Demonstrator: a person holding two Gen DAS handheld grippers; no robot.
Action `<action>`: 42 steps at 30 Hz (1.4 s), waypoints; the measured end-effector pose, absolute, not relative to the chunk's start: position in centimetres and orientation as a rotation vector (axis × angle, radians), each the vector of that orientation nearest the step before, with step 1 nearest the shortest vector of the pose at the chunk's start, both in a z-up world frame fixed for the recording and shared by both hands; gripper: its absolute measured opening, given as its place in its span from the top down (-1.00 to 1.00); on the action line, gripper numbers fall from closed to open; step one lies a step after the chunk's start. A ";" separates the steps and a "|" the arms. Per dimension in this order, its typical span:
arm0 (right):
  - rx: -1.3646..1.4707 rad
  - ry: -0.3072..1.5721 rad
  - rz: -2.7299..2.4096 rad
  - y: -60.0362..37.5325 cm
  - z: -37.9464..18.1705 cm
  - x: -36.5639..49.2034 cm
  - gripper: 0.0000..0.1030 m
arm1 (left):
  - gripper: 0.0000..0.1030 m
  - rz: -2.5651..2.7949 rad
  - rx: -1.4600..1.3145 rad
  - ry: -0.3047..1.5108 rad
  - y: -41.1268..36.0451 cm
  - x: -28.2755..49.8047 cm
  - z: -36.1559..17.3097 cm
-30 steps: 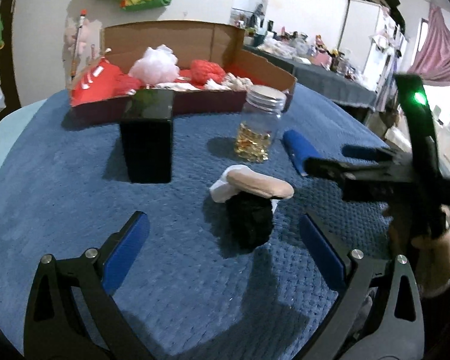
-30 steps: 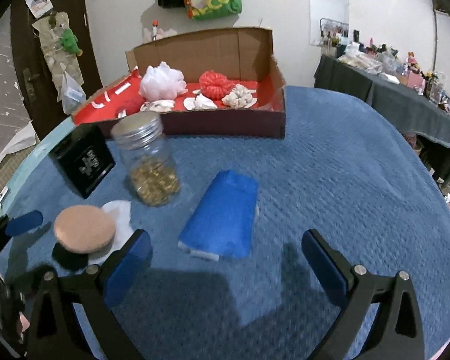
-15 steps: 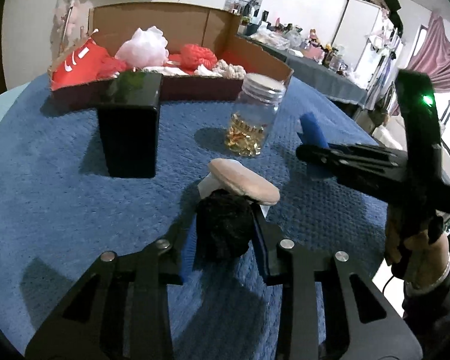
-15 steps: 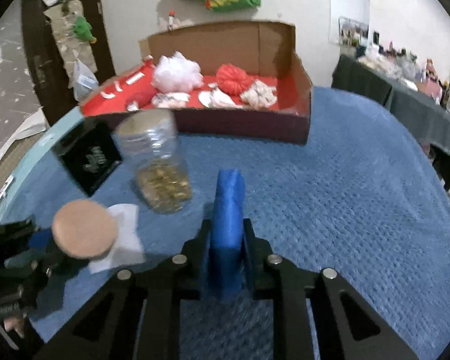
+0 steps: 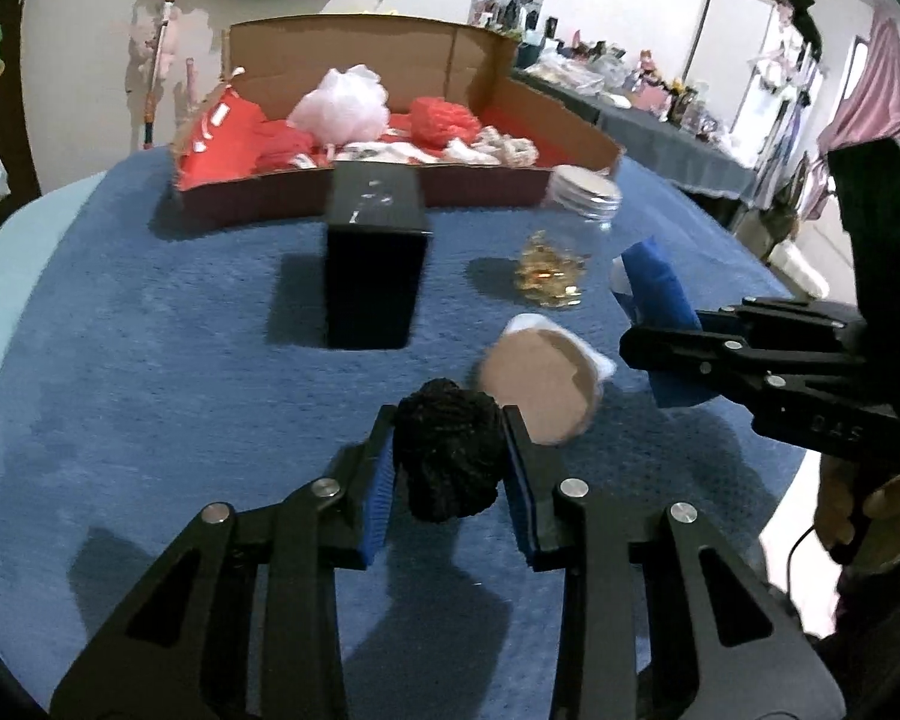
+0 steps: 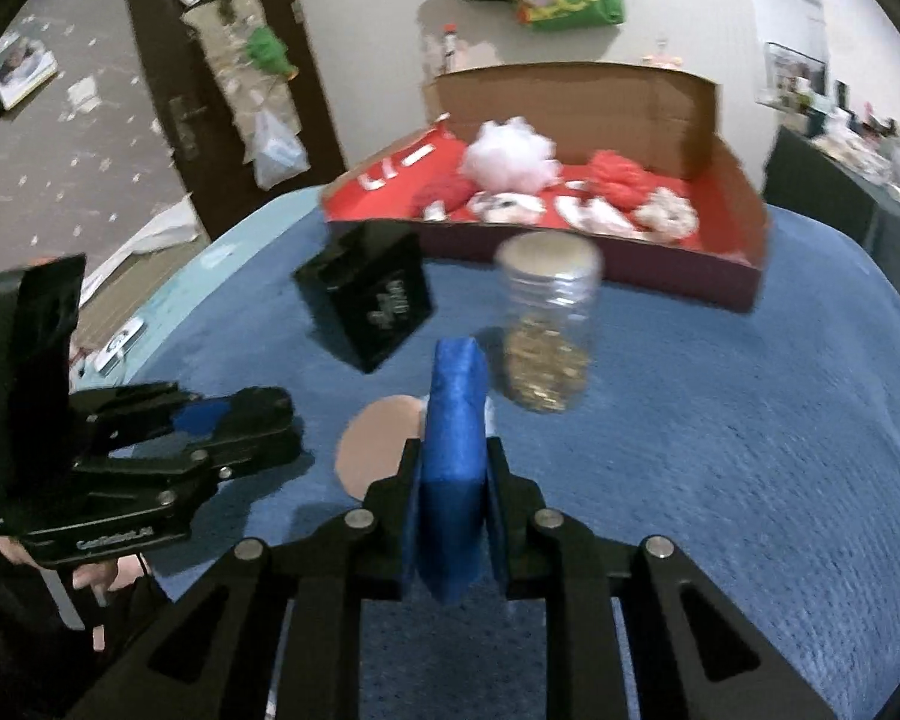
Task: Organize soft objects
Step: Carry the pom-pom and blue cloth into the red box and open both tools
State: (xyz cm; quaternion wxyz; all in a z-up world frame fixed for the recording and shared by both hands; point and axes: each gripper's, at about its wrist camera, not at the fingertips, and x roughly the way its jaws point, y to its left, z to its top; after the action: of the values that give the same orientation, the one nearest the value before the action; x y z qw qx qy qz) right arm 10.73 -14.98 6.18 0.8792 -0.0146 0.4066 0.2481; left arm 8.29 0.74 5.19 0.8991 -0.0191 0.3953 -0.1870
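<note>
Left tongs: closed on 1 black fuzzy ball, held above the worktop.
Right tongs: closed on 1 blue folded cloth, standing on edge between the pads.
Worktop, blue-covered: 1 tan round puff tilted just beside the ball; 1 black box upright; 1 glass jar with a metal lid and gold contents.
Cardboard box at the far edge: 1 pink mesh pouf, red and white soft items.
</note>
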 end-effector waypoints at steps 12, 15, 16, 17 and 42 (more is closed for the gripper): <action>-0.138 0.998 0.558 -9.4 6.5 14.8 0.60 | 0.40 -0.347 0.072 0.880 4.2 12.1 6.5; -0.180 1.015 0.527 -8.9 6.9 15.7 0.60 | 0.40 -0.342 0.103 0.897 4.7 13.4 6.9; -0.194 1.019 0.515 -8.8 7.1 16.1 0.60 | 0.40 -0.341 0.117 0.902 4.8 13.8 7.1; -0.204 1.022 0.505 -8.7 7.2 16.2 0.59 | 0.40 -0.338 0.132 0.906 4.9 14.2 7.1; -0.255 1.063 0.436 -7.7 9.5 22.7 0.52 | 0.40 -0.405 0.285 0.908 4.0 25.2 10.3</action>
State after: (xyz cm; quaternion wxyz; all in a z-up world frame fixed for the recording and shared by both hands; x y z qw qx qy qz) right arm 22.65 -7.71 9.54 0.8319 -0.1202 0.5013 0.2056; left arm 25.23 3.98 10.28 0.8691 0.1361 0.4342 -0.1937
